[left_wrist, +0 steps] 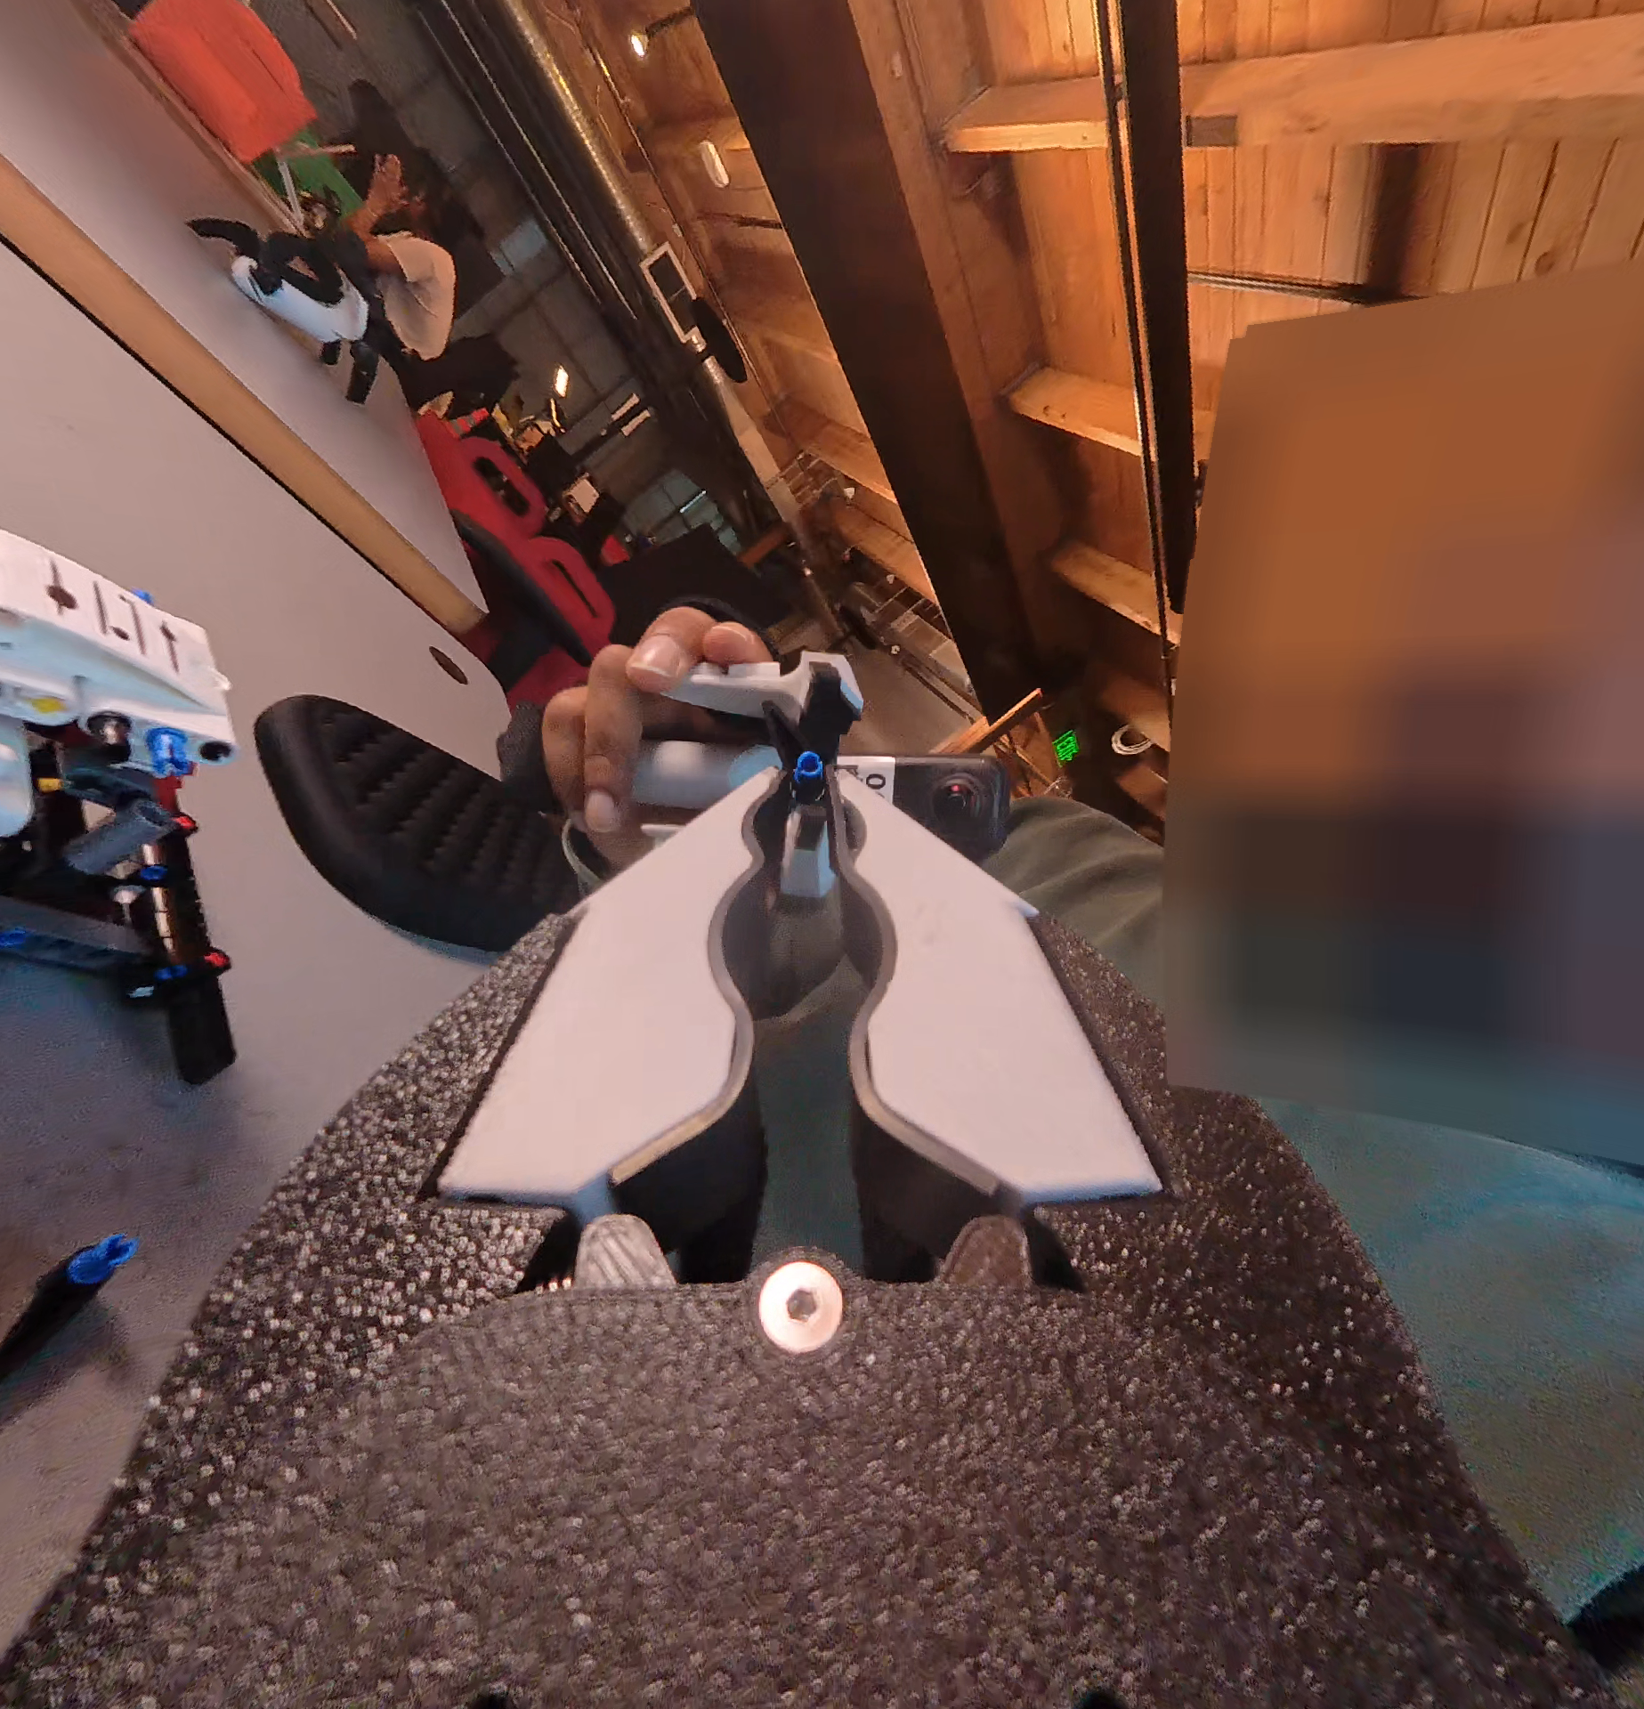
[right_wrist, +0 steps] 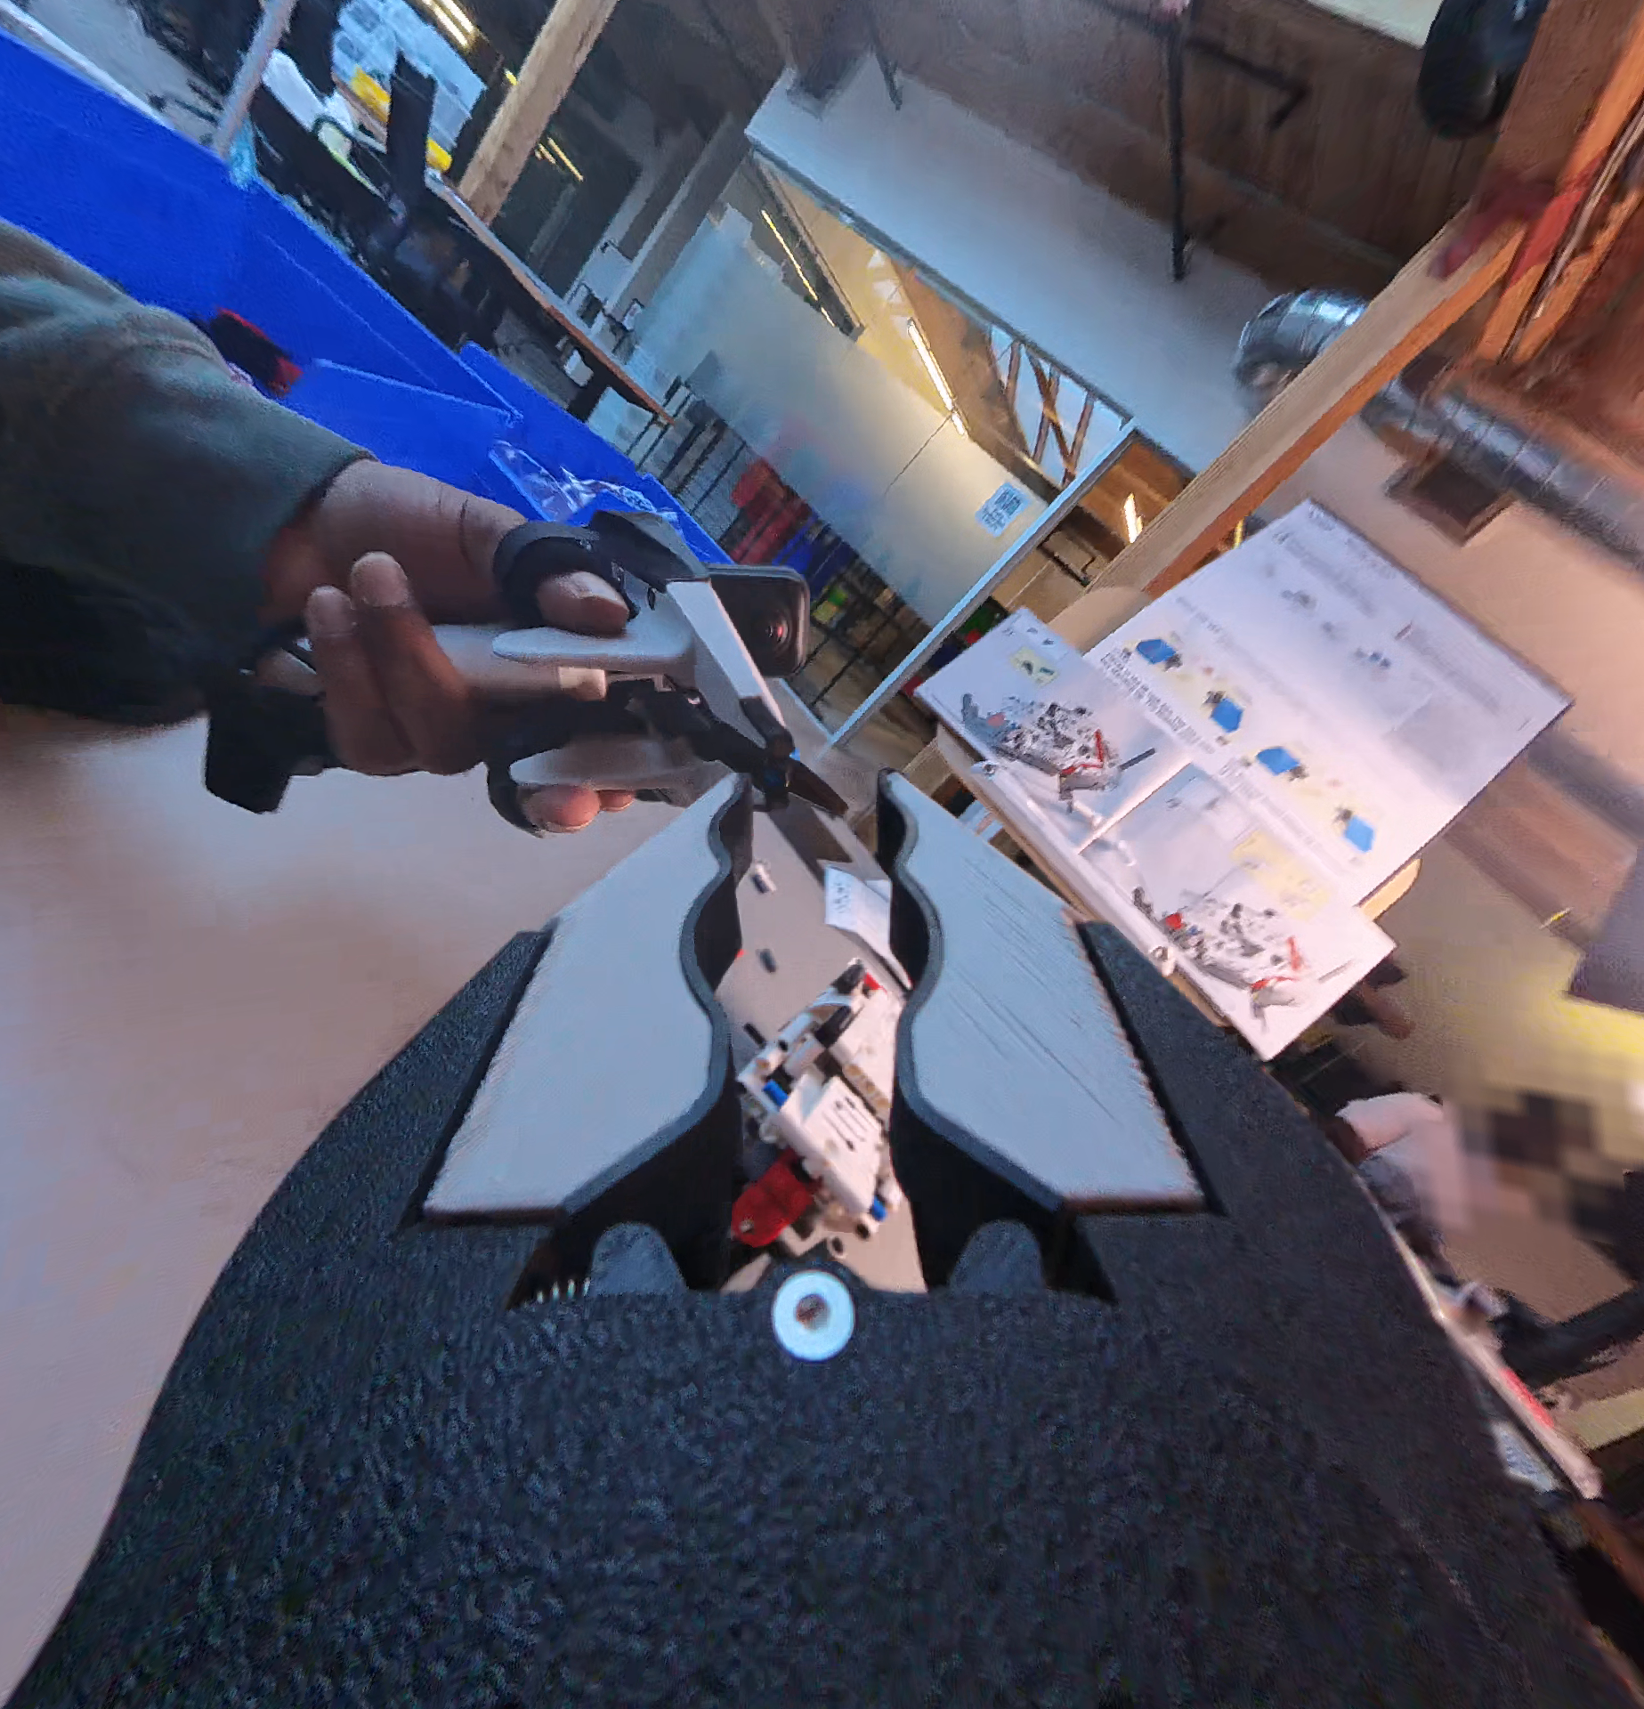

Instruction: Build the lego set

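Note:
My left gripper [left_wrist: 804,781] is shut on a small dark Lego piece with a blue pin [left_wrist: 807,766], held up in the air. In the right wrist view the left gripper [right_wrist: 785,768] comes in from the left in a person's hand [right_wrist: 402,647]. Its dark piece [right_wrist: 818,795] pokes into the gap of my right gripper [right_wrist: 813,781], close to its left finger. The right gripper is open and empty. The white, black and red Lego model [right_wrist: 827,1110] lies on the table below it. The model also shows at the left of the left wrist view [left_wrist: 87,703].
A loose black piece with a blue pin [left_wrist: 60,1295] lies on the grey table [left_wrist: 318,647]. An open instruction booklet [right_wrist: 1243,768] stands propped up at the right. Blue bins [right_wrist: 152,240] stand behind. Small loose parts [right_wrist: 764,957] lie beyond the model. A black chair seat [left_wrist: 402,814] sits by the table edge. Less than 4 cm separates the two grippers' tips.

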